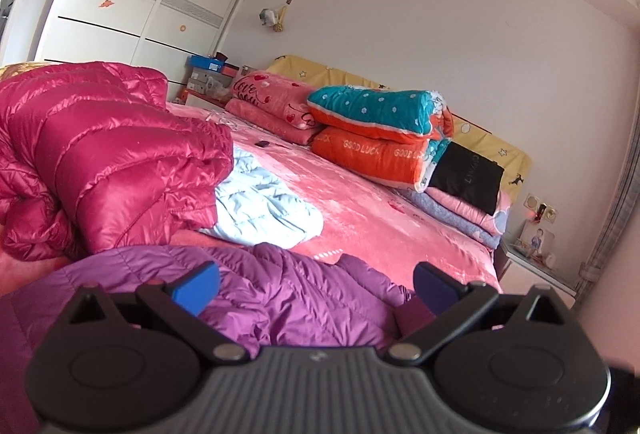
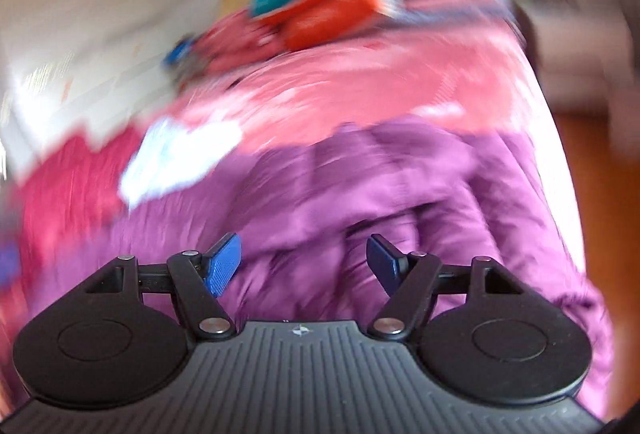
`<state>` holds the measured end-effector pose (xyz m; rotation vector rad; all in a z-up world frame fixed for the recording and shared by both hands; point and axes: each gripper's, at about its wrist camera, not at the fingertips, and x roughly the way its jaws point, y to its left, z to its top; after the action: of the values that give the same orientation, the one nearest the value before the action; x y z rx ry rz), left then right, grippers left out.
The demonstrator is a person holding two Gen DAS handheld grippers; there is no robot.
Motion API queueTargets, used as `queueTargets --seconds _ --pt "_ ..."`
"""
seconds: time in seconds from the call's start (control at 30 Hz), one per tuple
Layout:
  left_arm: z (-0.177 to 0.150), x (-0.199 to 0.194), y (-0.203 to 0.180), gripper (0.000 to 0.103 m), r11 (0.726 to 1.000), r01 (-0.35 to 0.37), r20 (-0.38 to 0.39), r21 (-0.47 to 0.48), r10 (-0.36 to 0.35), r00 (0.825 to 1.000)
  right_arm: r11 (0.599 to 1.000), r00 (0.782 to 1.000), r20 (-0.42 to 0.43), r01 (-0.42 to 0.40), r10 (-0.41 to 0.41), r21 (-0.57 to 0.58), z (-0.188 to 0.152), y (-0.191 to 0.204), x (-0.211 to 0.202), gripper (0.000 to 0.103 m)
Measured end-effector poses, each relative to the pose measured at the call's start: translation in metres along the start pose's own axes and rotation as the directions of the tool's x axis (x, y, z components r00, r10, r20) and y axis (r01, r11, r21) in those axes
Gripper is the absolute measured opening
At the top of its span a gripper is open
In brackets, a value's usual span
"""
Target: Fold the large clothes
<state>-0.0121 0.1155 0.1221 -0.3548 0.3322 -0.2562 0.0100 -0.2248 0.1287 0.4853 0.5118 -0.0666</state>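
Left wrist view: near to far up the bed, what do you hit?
Left gripper → purple jacket → light blue garment → bare pink bedspread → orange-and-teal quilt stack → yellow headboard.

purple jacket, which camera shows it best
The right wrist view: the purple jacket fills the middle, spread on the pink bed, though motion-blurred. The left wrist view is sharp but shows only a crumpled strip behind the open fingers.

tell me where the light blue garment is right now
In the left wrist view, the light blue garment lies on the pink bed, between the magenta jacket and the purple jacket.
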Motion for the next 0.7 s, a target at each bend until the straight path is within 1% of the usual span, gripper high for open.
queueTargets --seconds 0.03,0.07,0.1,0.17,0.23,0.27,0.33,0.37,0.43,0.5,0.6,0.7 --pt "-0.001 0.001 0.001 0.102 1.0 0.004 -0.002 0.0 -0.004 1.0 0.997 1.0 0.015 -0.001 0.0 0.079 0.006 -0.013 0.003 0.088" --pt "-0.001 0.002 0.002 0.102 1.0 0.007 -0.004 -0.001 -0.007 1.0 0.991 1.0 0.027 -0.007 0.004 0.132 0.011 -0.022 0.007 0.089" --pt "-0.002 0.003 0.002 0.102 1.0 0.01 -0.005 -0.001 -0.01 1.0 0.987 0.999 0.039 -0.015 0.009 0.161 0.015 -0.029 0.013 0.088" --pt "-0.002 0.005 0.005 0.102 1.0 0.016 -0.005 -0.004 -0.016 1.0 0.984 0.999 0.033 -0.003 -0.003 0.18 0.019 -0.036 0.026 0.081" --pt "-0.001 0.006 0.008 0.102 1.0 0.016 -0.003 -0.012 -0.016 1.0 0.975 1.0 0.03 -0.001 -0.005 0.221 0.022 -0.037 0.036 0.051" --pt "0.0 0.007 0.01 0.102 1.0 0.015 -0.002 -0.017 -0.015 1.0 0.972 0.999 0.038 -0.001 -0.008 0.236 0.025 -0.037 0.033 0.046" --pt "0.001 0.008 0.015 0.102 0.999 0.005 0.003 -0.031 -0.005 1.0 0.979 0.998 0.065 0.001 -0.014 0.205 0.031 -0.021 0.036 0.038" --pt "0.002 0.008 0.018 0.102 0.999 0.0 0.007 -0.041 0.001 1.0 0.985 0.997 0.081 -0.01 -0.004 0.172 0.032 -0.009 0.039 0.036" --pt "0.005 0.008 0.025 0.102 0.998 -0.017 0.019 -0.067 0.018 1.0 0.995 0.993 0.109 -0.05 0.041 0.089 0.033 0.015 0.036 0.032" --pt "0.008 0.007 0.032 0.102 0.995 -0.026 0.03 -0.1 0.029 0.999 0.994 0.987 0.115 -0.111 0.109 0.005 0.035 0.045 0.04 0.031" --pt "0.011 0.004 0.041 0.102 0.989 -0.041 0.045 -0.139 0.048 0.998 0.97 0.97 0.073 -0.228 0.234 -0.08 0.03 0.087 0.05 0.031" --pt "0.013 0.002 0.047 0.102 0.986 -0.051 0.059 -0.157 0.061 0.996 0.942 0.951 -0.003 -0.308 0.31 -0.135 0.015 0.117 0.062 0.032"
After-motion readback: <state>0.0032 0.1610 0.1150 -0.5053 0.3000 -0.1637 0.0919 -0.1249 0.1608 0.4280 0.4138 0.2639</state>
